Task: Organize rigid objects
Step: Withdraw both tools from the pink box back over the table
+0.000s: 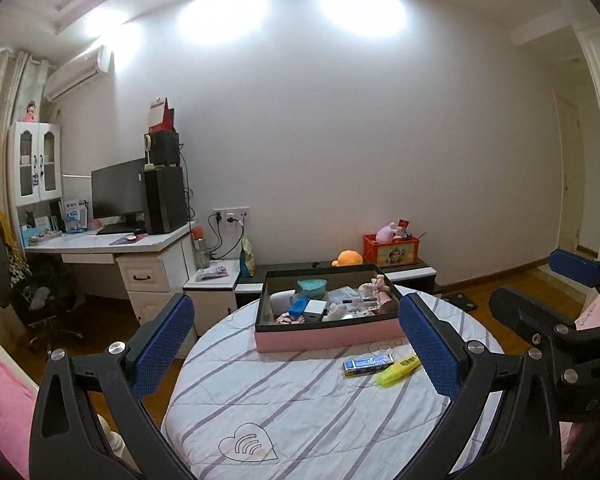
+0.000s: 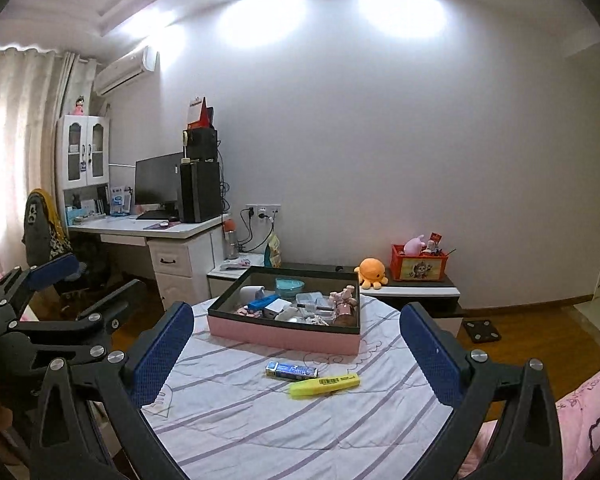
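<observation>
Both tongs, left [image 1: 296,344] and right [image 2: 298,354], gape wide and empty above the counter [image 2: 260,420]; a blue case [image 2: 291,370] (perhaps an eraser) touches the yellow highlighter [image 2: 324,385] between their pads, near the pink box [image 2: 284,338].

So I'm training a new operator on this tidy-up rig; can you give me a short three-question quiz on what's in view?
1. True or false: the yellow highlighter lies inside the pink box.
2. Which lies nearer the box: A) highlighter, B) blue pack?
3. The jaws of the left gripper and the right gripper are both ____.

Key: 1 false; 2 B; 3 open.
</observation>
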The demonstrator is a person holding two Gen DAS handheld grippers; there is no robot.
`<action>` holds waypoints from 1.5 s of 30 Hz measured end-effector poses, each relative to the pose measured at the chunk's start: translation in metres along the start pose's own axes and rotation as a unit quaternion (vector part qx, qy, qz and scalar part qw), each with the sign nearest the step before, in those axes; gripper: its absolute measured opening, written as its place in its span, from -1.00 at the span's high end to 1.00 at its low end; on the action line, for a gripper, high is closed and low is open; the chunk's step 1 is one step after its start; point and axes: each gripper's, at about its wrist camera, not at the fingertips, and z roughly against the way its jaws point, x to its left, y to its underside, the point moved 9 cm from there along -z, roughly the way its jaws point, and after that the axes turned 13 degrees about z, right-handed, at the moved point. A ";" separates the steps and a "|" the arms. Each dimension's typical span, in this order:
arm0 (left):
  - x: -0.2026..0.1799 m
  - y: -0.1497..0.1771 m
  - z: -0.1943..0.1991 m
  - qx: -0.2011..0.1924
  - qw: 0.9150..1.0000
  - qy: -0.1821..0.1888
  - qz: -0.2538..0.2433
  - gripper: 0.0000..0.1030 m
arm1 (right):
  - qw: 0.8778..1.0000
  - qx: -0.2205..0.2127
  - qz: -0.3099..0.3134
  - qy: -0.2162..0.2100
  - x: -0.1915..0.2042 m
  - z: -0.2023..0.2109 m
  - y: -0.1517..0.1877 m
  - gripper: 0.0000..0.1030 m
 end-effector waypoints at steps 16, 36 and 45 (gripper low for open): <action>0.009 0.031 -0.039 0.066 0.998 -0.001 0.008 -1.00 | 0.999 0.034 -0.016 0.001 -0.003 -0.023 0.024 -1.00; 0.094 0.118 -0.138 0.212 0.972 -0.093 0.046 -1.00 | 0.954 0.288 -0.086 0.001 -0.004 -0.199 0.169 -1.00; 0.061 0.140 -0.163 0.254 0.965 -0.067 0.011 -1.00 | 0.942 0.329 -0.053 0.021 -0.025 -0.205 0.190 -1.00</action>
